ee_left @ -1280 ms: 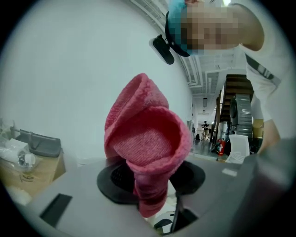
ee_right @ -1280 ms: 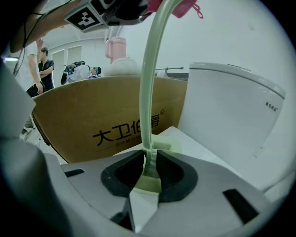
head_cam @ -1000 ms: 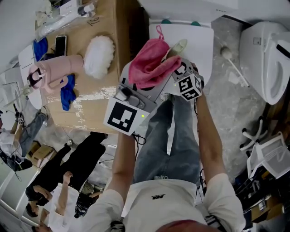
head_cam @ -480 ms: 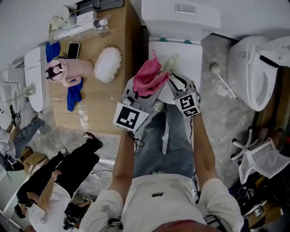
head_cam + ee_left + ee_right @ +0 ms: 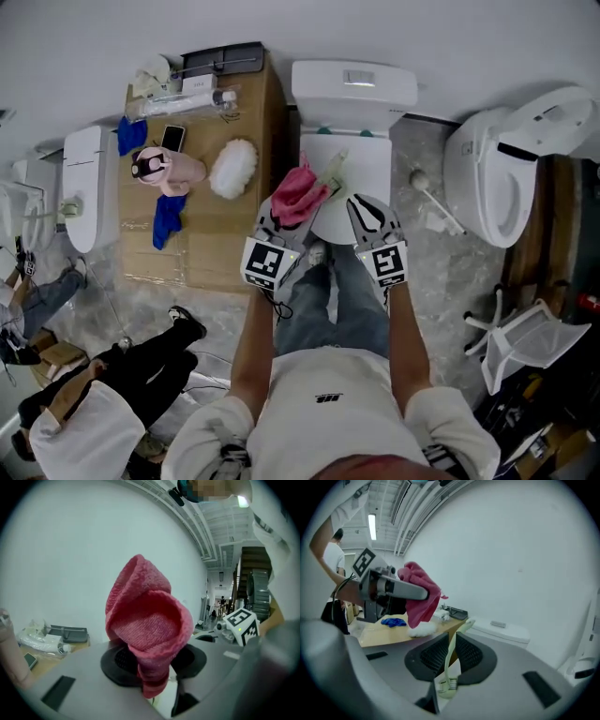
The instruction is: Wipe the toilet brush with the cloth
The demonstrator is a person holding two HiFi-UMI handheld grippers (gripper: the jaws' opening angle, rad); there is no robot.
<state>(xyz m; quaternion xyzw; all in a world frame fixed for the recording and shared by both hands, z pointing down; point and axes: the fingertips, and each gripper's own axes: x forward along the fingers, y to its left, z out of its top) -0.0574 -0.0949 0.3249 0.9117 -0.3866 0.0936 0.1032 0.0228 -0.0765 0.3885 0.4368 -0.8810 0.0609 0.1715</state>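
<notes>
The pink cloth [image 5: 298, 195] [image 5: 147, 630] stands bunched up out of my left gripper [image 5: 289, 214] [image 5: 154, 660], which is shut on its lower end. That cloth [image 5: 421, 597] also shows at the left of the right gripper view. The pale green toilet brush [image 5: 334, 169] [image 5: 452, 641] runs between the pads of my right gripper [image 5: 367, 208] [image 5: 450, 660]. Its bristle head sits back near the camera and its handle sticks out past the tips. These jaws have just been closing and now press on the handle. Both grippers hover over the closed toilet lid [image 5: 366, 159], side by side.
A wooden table [image 5: 234, 248] at the left carries a white fluffy duster [image 5: 233, 167], a pink bottle [image 5: 171, 169], a blue cloth [image 5: 169, 214] and a phone [image 5: 172, 138]. A second toilet [image 5: 506, 178] stands at the right. Another brush [image 5: 431, 199] lies on the floor. A person [image 5: 141, 366] stands lower left.
Both grippers have risen with the head, so the room looks smaller and more of it shows. The right gripper's jaws have narrowed onto the brush handle. The cloth stays in the left gripper.
</notes>
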